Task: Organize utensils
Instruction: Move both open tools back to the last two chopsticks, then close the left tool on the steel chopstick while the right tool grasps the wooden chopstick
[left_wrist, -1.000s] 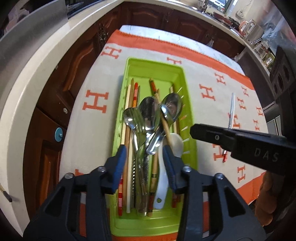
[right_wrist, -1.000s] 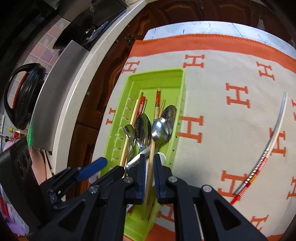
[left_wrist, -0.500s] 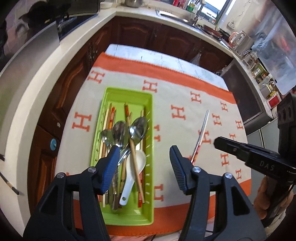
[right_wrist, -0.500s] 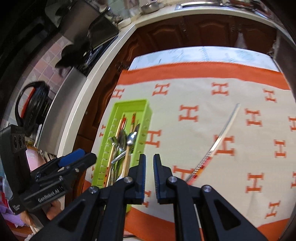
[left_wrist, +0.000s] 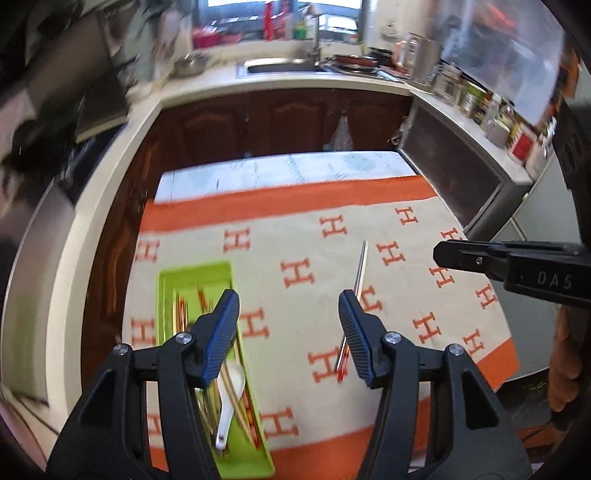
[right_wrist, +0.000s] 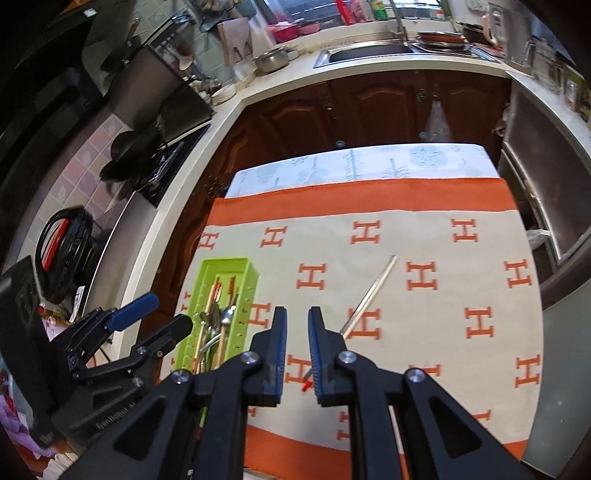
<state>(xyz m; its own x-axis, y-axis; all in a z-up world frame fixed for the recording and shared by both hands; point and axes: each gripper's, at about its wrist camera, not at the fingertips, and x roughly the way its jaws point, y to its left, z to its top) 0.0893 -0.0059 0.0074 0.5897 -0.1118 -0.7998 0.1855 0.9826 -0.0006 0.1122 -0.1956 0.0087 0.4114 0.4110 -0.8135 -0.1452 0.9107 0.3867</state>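
Observation:
A green tray (left_wrist: 162, 295) (right_wrist: 207, 273) lies at the left of the cloth, holding metal spoons (right_wrist: 218, 317), wooden chopsticks and a white ceramic spoon (left_wrist: 231, 391). A single steel chopstick with a red end (left_wrist: 356, 284) (right_wrist: 369, 295) lies on the cloth to the tray's right. My left gripper (left_wrist: 288, 299) (right_wrist: 159, 317) hovers wide open and empty, between the tray and the chopstick. My right gripper (right_wrist: 297, 312) (left_wrist: 439, 254) is high above the cloth. Its fingers stand a narrow slit apart with nothing in them, and the chopstick's red end shows just below them.
The beige cloth with orange H marks (right_wrist: 424, 332) covers a small table. Dark wood cabinets (right_wrist: 369, 110) and a counter with a sink (right_wrist: 369, 51) curve behind it. A steel appliance (left_wrist: 461, 184) stands at the right. A cooktop (right_wrist: 159, 155) is on the left. A hand (left_wrist: 565, 362) grips the right tool.
Both grippers have risen and drawn back from the tray, and more of the kitchen shows. The left fingers have spread wider. The right gripper shifted right, toward the loose chopstick.

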